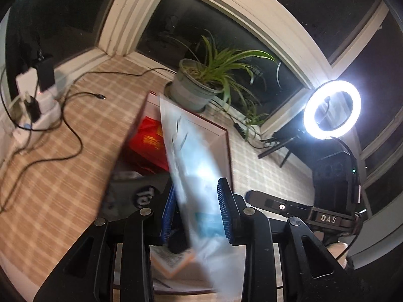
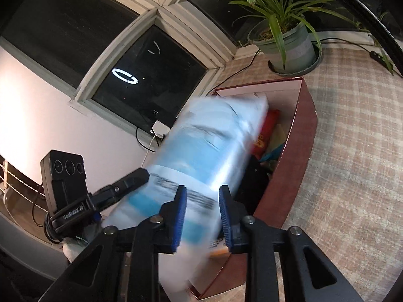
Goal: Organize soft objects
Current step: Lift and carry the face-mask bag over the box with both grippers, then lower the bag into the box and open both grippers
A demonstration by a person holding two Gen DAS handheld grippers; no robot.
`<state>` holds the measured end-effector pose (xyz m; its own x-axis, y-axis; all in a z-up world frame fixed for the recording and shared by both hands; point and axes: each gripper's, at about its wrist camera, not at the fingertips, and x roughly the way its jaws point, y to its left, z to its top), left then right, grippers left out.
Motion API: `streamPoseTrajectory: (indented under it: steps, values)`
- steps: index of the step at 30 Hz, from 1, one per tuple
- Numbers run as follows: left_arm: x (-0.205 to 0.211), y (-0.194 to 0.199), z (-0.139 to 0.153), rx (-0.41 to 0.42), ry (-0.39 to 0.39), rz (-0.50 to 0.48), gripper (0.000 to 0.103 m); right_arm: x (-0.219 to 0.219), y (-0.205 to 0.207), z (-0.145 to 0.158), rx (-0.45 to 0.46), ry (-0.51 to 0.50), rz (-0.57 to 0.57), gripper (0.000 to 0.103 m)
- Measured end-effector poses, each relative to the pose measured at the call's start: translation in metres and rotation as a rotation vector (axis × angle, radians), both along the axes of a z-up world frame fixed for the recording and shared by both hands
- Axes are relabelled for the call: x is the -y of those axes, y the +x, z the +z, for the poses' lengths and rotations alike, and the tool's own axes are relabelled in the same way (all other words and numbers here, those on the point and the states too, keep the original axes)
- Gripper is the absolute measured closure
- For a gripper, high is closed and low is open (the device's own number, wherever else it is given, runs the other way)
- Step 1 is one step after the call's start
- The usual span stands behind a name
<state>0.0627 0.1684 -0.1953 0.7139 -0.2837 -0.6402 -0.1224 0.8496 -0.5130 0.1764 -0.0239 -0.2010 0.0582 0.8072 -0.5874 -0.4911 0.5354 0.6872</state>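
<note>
Nearest the lens, the left hand-held gripper [image 1: 197,210] has its blue pads set narrow on a soft blue-and-white plastic package [image 1: 194,161], and the right hand-held gripper [image 2: 202,216] pinches the same package [image 2: 206,146] at its labelled end. The package hangs, blurred, over an open red-brown box [image 2: 292,156] on the checked table [image 2: 352,151], beside a potted plant [image 1: 199,85].

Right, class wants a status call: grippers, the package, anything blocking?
Left gripper and right gripper both clamped on blue-white soft package. Package above red-brown box. Box already part filled; nothing blocking.
</note>
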Motion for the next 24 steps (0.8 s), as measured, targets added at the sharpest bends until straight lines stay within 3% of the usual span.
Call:
streamPoseTrajectory:
  steps: [16,24]
  values:
    - [0.000,-0.011,0.016,0.025,0.089,-0.016,0.074,0.012,-0.015,0.013,0.056,-0.046,-0.024,0.079]
    - [0.019,-0.025,0.024,0.033,0.165,-0.015,0.073,0.024,-0.035,0.029,0.152,-0.118,-0.015,0.079]
